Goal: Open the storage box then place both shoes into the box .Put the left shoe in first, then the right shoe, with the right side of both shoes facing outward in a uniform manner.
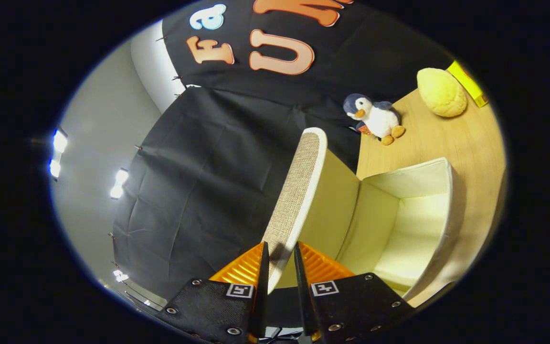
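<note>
Claw (280, 260) pinching raised lid (299, 191), open storage box (413, 224) just beyond

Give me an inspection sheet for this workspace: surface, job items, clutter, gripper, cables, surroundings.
Surface: wooden table, bare around the box.
Job's things: storage box open, inside empty; its lid raised, woven face outward. Shoes: nothing seen.
Clutter: plush penguin, yellow plush and a yellow box beyond the storage box.
Gripper: gripper with fingers on either side of the lid's edge, apparently clamping it.
Cables: nothing seen.
Surroundings: black cloth wall, grey wall with lights.
</note>
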Action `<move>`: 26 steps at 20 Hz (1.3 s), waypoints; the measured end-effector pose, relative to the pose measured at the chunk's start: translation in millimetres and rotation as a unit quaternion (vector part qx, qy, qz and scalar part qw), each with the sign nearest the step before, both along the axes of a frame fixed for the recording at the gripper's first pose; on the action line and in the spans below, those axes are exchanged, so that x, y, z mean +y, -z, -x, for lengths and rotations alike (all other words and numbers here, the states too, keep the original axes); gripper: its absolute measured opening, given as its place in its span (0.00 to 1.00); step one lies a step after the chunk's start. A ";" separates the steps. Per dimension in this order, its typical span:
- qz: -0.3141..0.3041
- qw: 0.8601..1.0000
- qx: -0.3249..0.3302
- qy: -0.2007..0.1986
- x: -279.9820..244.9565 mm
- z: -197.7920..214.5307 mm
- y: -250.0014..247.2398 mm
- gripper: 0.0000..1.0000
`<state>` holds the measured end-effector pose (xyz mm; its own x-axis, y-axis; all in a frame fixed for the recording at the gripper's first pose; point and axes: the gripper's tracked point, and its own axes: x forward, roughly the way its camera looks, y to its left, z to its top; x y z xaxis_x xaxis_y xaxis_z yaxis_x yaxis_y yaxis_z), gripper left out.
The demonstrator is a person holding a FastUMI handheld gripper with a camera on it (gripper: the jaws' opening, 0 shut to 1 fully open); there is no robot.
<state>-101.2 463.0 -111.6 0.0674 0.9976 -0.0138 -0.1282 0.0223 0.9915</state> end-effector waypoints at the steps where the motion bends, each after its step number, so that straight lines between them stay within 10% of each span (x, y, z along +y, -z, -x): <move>1: -0.004 1.000 -0.006 -0.005 6.2 2.4 -8.6 0.30; 15: 0.055 0.995 -0.085 -0.022 119.8 25.5 -25.9 0.31; 20: 0.093 0.988 -0.117 -0.028 125.7 31.6 -7.4 0.66; 26: 0.151 0.974 -0.166 -0.010 89.6 21.9 19.4 0.85</move>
